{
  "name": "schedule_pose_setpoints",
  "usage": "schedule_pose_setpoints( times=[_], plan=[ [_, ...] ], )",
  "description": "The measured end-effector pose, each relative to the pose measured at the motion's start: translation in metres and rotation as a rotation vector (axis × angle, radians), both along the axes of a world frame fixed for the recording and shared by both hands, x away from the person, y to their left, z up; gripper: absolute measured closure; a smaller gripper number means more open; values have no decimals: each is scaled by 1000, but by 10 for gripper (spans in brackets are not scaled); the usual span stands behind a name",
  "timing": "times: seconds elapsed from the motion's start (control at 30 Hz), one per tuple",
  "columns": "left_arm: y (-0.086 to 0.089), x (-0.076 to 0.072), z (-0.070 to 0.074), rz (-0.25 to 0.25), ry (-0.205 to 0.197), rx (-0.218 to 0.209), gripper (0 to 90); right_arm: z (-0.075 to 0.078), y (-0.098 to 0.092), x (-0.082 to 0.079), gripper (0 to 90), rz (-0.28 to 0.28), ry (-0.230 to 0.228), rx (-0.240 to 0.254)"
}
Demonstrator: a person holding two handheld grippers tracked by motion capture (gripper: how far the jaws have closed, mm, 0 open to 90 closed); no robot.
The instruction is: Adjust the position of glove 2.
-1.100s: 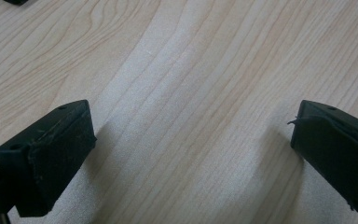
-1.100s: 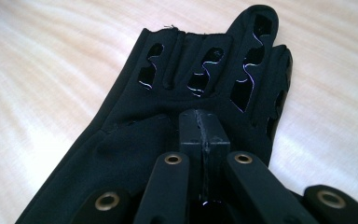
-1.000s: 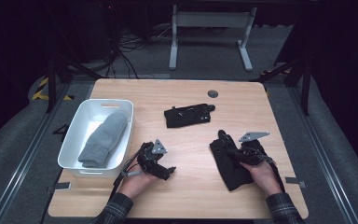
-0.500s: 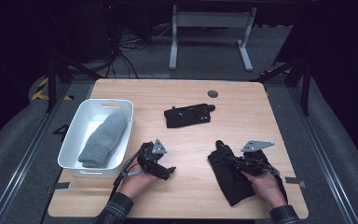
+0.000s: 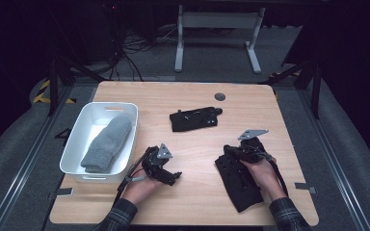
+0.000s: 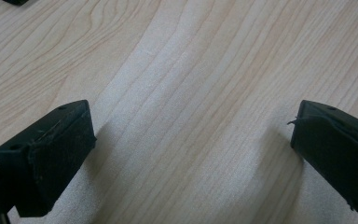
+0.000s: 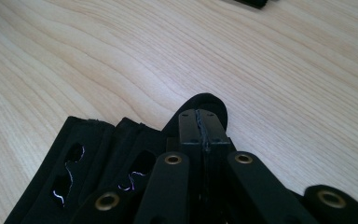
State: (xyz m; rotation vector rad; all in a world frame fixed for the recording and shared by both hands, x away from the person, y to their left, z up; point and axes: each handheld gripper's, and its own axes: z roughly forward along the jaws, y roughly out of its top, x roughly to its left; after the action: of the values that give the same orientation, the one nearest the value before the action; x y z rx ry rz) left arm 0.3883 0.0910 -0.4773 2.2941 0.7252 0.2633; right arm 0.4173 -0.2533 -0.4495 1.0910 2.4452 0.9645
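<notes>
right tool (image 7: 200,122) clamped on near black glove (image 5: 238,179) | glove's long axis trails back from that tool toward the person | left tool (image 6: 193,154) apart over bare surface (image 5: 188,202) (empty) | bin (image 5: 74,144) beyond left tool, so right hand nearer the glove

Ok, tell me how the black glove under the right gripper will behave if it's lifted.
The black glove lies flat and creased on the table, so it probably hangs limp when raised. The right gripper, jaws shut, pinches only one edge, so the rest likely dangles or drags. It looks thin, so probably light.
</notes>
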Motion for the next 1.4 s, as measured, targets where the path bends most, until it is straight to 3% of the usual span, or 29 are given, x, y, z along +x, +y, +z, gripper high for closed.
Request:
schedule_pose_setpoints(
  times=[0.4,0.57,0.67,0.7,0.9,0.93,0.97,1.13,1.4],
  plan=[
    [0,0,0,1,0,-2,1,3,-34,-11,900,-90,4,-29],
    [0,0,0,0,0,0,1,7,-43,-16,886,-91,-18,14],
    [0,0,0,1,0,-2,1,14,-51,-15,776,-118,-63,36],
    [0,0,0,1,0,-2,1,15,-57,-15,700,-141,-77,37],
    [0,0,0,-1,2,-2,0,4,-91,-10,385,-246,-93,26],
    [0,0,0,-1,2,-2,0,4,-91,-10,385,-246,-93,26],
    [0,0,0,-2,2,-2,0,-1,-100,-8,323,-273,-86,29],
    [0,1,0,-3,2,-2,0,-11,-107,-5,250,-297,-89,-9],
    [-1,1,1,-14,1,-11,31,-17,-110,-2,181,-306,-94,20]
  ],
)
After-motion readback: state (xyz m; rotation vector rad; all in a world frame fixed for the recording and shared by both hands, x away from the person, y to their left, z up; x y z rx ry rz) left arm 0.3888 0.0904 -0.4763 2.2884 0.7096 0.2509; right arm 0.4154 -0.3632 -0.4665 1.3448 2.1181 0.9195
